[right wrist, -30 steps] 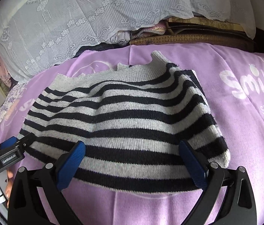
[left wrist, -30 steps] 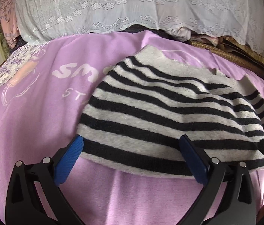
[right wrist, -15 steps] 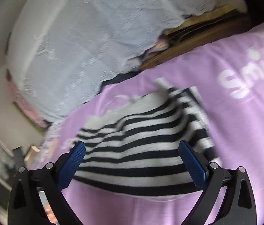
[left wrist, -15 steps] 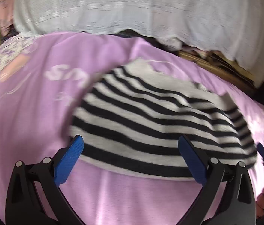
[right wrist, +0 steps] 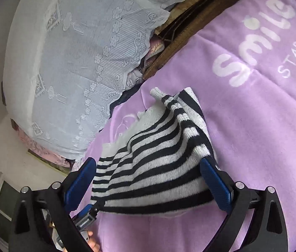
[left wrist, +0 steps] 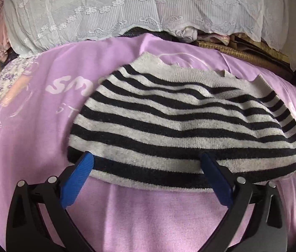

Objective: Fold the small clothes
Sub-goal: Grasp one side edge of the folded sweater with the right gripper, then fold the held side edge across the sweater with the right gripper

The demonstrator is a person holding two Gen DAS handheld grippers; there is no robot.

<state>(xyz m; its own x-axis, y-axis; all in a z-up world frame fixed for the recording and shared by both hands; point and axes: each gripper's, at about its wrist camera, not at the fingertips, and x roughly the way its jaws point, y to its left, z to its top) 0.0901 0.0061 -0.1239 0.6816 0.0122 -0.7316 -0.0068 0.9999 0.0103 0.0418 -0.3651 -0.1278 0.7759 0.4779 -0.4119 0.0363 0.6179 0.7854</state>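
Striped sweater lies folded on the purple blanket, near hem toward both tools. Left gripper hovers at that hem, blue fingers spread wide, holding nothing. Right gripper tilts sharply, also spread wide, over the sweater's right edge. White lace cover at the far side.

A purple blanket printed with white "smile" lettering covers the near surface. At its far edge a white lace cloth drapes over a pile, with a woven brown mat showing beneath it at far right.
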